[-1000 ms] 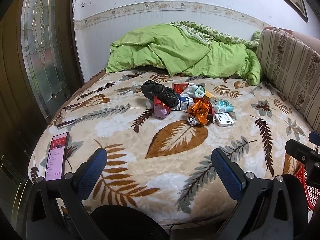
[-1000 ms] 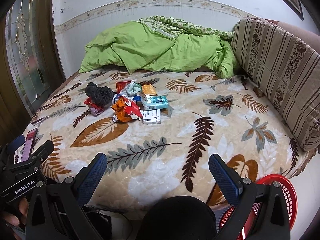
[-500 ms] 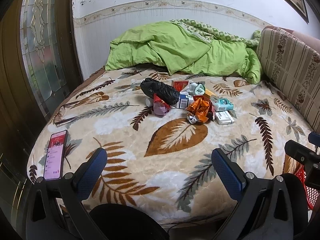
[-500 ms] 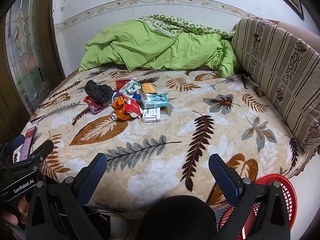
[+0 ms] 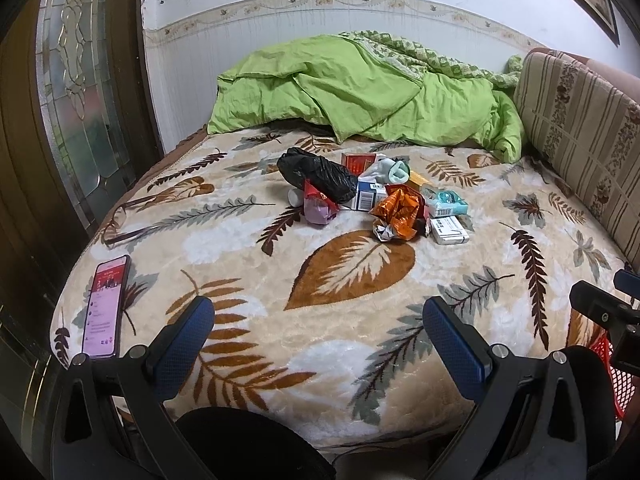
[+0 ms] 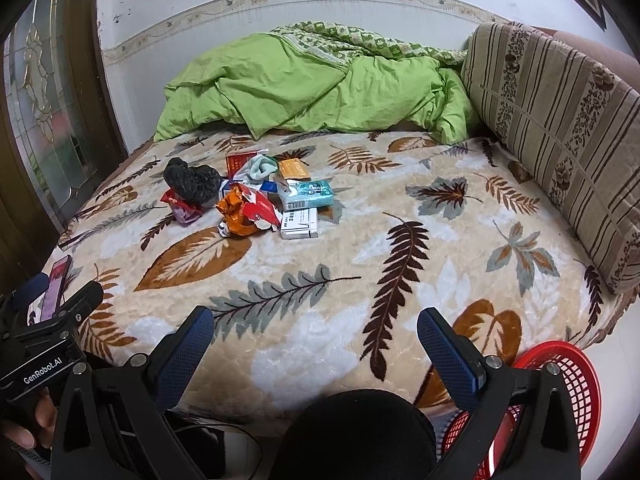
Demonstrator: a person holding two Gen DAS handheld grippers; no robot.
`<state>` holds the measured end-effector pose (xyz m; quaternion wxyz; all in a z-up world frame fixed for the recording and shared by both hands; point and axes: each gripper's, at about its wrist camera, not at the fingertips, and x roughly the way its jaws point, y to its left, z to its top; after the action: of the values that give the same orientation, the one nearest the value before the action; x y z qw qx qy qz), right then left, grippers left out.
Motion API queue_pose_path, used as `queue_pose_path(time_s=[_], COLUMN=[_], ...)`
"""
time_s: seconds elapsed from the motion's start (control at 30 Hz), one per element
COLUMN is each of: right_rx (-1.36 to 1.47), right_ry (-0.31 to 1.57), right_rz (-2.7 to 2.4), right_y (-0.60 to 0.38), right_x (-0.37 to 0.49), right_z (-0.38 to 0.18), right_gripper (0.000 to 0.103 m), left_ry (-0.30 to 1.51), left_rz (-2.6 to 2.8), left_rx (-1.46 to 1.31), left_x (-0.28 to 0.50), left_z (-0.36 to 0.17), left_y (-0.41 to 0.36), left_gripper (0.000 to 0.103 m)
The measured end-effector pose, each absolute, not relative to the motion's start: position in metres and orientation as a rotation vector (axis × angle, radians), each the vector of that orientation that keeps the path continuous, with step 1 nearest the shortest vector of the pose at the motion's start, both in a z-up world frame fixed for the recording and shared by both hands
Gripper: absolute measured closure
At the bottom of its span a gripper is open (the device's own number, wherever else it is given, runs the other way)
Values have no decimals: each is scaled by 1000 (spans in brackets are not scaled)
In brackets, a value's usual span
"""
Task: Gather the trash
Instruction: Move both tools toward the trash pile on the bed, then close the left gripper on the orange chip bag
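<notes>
Meanwhile both grippers, left (image 5: 318, 334) and right (image 6: 316, 334), hover released near the bed (image 6: 400, 288); trash pile (image 6: 256, 196) lies far left.

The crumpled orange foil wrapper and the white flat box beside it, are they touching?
Cannot tell. In the left wrist view the orange foil wrapper overlaps the white box's near edge; in the right wrist view a red wrapper lies between them.

Bare blanket (image 5: 320, 320) lies open up to the trash pile (image 5: 372, 196); phone (image 5: 105, 306) lies far left.

Both grippers (image 5: 318, 332) (image 6: 316, 334), jaws wide apart
</notes>
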<state>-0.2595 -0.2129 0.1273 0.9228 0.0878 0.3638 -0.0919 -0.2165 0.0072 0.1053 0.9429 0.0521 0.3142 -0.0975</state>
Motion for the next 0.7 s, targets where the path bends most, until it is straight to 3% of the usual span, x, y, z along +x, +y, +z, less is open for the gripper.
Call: queue_pose_path(time_s=[0.3, 0.7], right_rx=[214, 276], right_ry=[769, 782], right_rz=[-180, -180], right_y=[-219, -233], right_x=[-255, -252], right_z=[120, 111], right_gripper=[1, 1], left_ry=[678, 756], left_rz=[-248, -345], left_rx=[102, 108], left_x=[-193, -97], left_z=[109, 89], left_y=[-8, -57], left_gripper=[0, 0])
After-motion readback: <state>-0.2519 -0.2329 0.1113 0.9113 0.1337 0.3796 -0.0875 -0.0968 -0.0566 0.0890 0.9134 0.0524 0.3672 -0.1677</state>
